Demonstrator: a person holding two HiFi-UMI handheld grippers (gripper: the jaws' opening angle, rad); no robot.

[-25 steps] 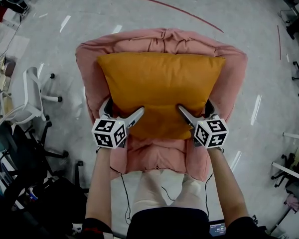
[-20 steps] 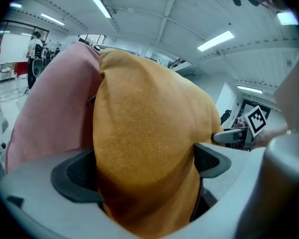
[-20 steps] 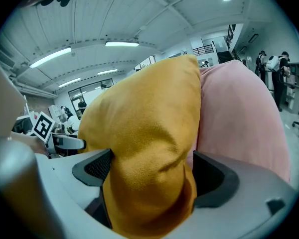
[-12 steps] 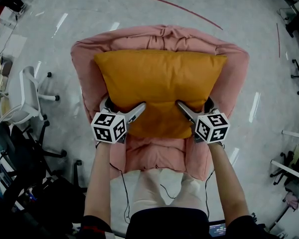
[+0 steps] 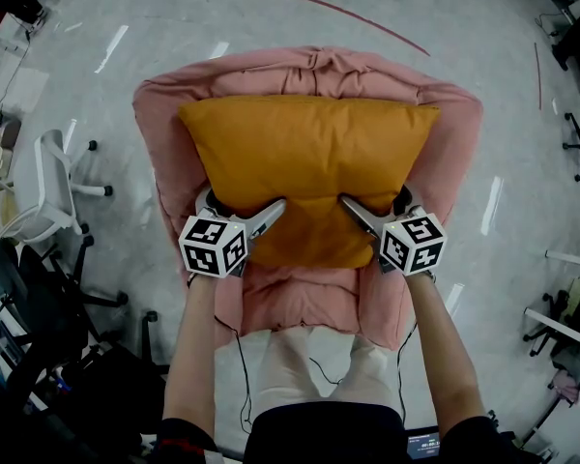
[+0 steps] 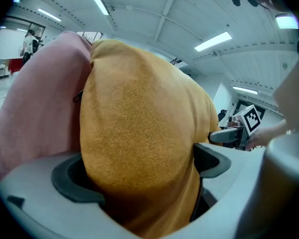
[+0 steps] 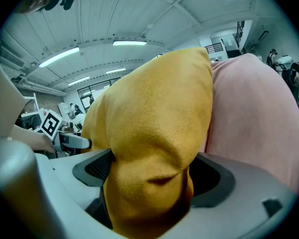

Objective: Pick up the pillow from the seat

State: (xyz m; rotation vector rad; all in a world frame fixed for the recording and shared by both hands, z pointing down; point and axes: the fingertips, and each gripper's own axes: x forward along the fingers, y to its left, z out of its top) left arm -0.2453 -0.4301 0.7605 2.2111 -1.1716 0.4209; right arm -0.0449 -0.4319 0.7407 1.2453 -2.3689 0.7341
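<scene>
Orange pillow (image 5: pixel 309 162) sits in the pink armchair (image 5: pixel 304 303), leaning against the backrest, lower edge toward the person. Left gripper (image 5: pixel 242 209) has its jaws pinched on the pillow's near-left corner, and right gripper (image 5: pixel 374 203) likewise on the near-right corner. In both gripper views, fabric and stuffing bulge between the pads. Not clear whether the pillow is off the seat cushion. Risks, as judged: bite is on soft, compressible filling low on the pillow, so it may creep out under load. The unsupported upper part may flop forward. An uneven raise would twist it.
</scene>
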